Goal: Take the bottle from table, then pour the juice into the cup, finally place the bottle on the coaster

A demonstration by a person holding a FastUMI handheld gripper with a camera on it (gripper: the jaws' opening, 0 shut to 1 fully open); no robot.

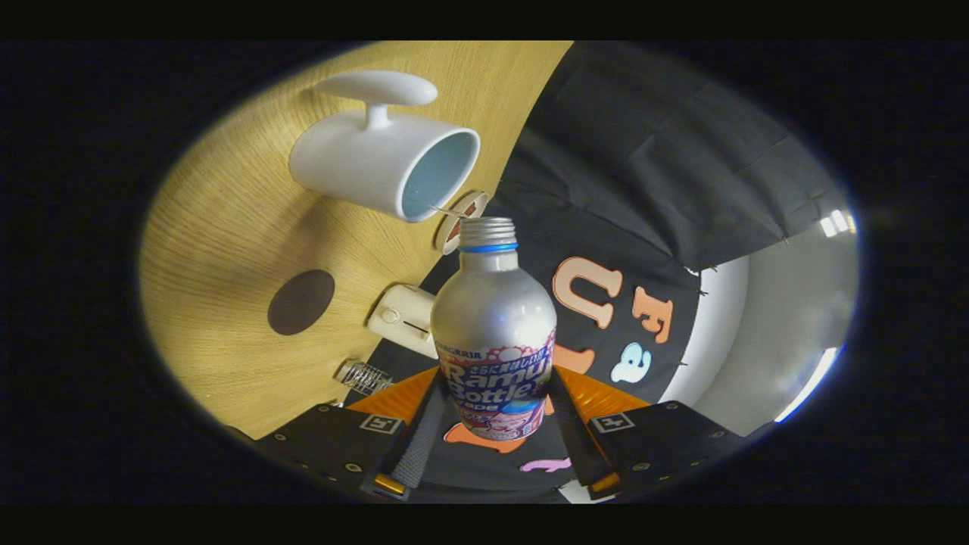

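Bottle point(493, 333) is off the worktop point(227, 227), clamped low on its body between both fingers of the gripper point(496, 412), cap off, open neck aimed toward the cup point(386, 163). Whole view is rolled, so bottle looks tipped w/ its mouth just beside the cup rim: pick-up done, pour looks under way or about to start. Can't see any juice stream or liquid in the cup, so can't tell how much is poured.

Left to do: finish pour, right the bottle, set it on the coaster point(300, 302), a dark round pad on the worktop, nr the cup, nothing on it.

Around: small round lid-like thing point(460, 219) just behind the bottle neck, by the cup rim. Pale boxy item point(401, 318) and a small shiny bit point(365, 376) sit nr the worktop edge, between bottle and coaster, possibly in the path on the way down. Cup handle point(378, 91) faces away from the bottle.
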